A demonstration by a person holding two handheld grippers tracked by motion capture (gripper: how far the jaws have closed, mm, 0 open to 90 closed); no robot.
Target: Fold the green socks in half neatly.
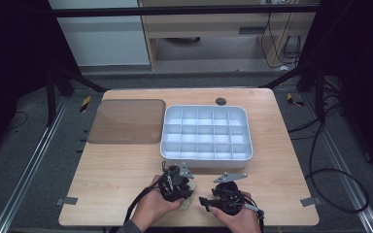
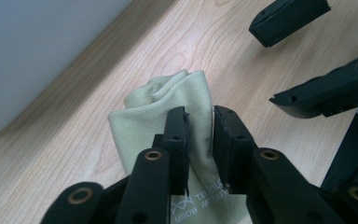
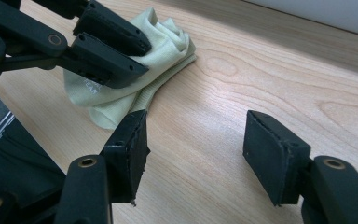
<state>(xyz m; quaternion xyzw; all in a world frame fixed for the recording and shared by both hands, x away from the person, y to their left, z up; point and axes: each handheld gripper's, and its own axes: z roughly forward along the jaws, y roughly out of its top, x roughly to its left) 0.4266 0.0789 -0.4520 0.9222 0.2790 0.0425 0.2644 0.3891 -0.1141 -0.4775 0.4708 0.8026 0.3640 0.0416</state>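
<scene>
A pale yellow-green sock lies bunched on the wooden table near its front edge, in front of the white tray. My left gripper has both pads pressed on the sock's folded middle; printed lettering shows below the jaws. In the right gripper view the left gripper holds the sock from the left. My right gripper stands open just beside the sock, over bare wood, with nothing between its pads. In the high view the left gripper, the sock and the right gripper sit close together.
A white tray divided into several compartments stands mid-table just beyond the hands. A brown translucent sheet lies to its left at the back. A small black disc sits at the far edge.
</scene>
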